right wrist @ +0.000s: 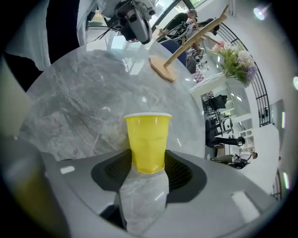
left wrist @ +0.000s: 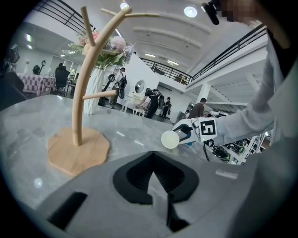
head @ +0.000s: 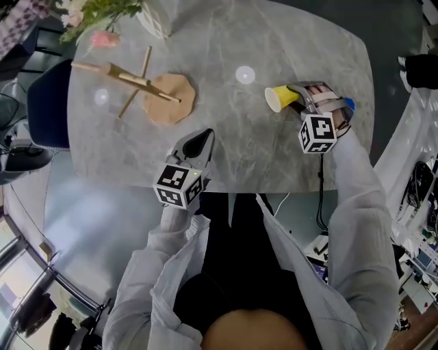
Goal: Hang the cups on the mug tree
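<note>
Yellow cup is clamped at its base in the right claw, over the grey counter's right side. Left claw is clenched on nothing, near the wooden mug tree.

Grey marbled table with rounded corners, and not much on it. Over on the left half the mug tree stands upright on its flat wooden base. Behind it, at the far edge, there's a white vase of flowers. Well apart, towards the right edge, a yellow cup lies tipped sideways, rim facing the tree; whether it rests on the marble I can't tell.
</note>
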A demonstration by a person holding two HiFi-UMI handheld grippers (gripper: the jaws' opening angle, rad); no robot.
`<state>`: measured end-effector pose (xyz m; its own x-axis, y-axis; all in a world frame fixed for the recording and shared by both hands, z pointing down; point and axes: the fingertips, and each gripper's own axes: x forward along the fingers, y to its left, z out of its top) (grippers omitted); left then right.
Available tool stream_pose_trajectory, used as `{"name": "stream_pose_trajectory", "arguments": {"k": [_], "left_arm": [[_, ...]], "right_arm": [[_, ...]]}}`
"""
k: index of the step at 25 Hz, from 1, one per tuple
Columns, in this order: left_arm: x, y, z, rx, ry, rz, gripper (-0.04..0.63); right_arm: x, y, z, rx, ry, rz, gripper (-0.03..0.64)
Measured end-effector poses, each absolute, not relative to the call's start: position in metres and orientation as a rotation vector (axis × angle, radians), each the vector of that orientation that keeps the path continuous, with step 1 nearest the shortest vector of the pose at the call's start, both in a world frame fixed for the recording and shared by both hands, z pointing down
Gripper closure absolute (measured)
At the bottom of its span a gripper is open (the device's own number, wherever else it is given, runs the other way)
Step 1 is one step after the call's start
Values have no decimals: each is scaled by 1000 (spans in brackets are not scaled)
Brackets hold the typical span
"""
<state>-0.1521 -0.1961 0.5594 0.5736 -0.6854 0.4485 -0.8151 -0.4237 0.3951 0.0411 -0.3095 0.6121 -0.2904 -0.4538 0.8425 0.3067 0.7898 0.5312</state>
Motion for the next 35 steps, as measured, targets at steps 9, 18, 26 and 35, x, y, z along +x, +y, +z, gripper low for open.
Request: {"name": "stream_pose_trajectory", "arguments": {"k": [9,18,26,35], "left_arm": [[-178,-180,519,2221,-1304,242,595],[-222,-161,469,2221,-1472,138,595],[-256,-152,439,2223,-1596,71,596],[-268,-144,429,2203,-1671,59,596]], "right_arm": [[7,-308,527,292,-1778,-842,380],[-54,-309,444,329,-1822,-1046,380],[-102,-316,409,315,-1827,-1163,380],[-149,-357,378,261,-1764,-1350,380]]}}
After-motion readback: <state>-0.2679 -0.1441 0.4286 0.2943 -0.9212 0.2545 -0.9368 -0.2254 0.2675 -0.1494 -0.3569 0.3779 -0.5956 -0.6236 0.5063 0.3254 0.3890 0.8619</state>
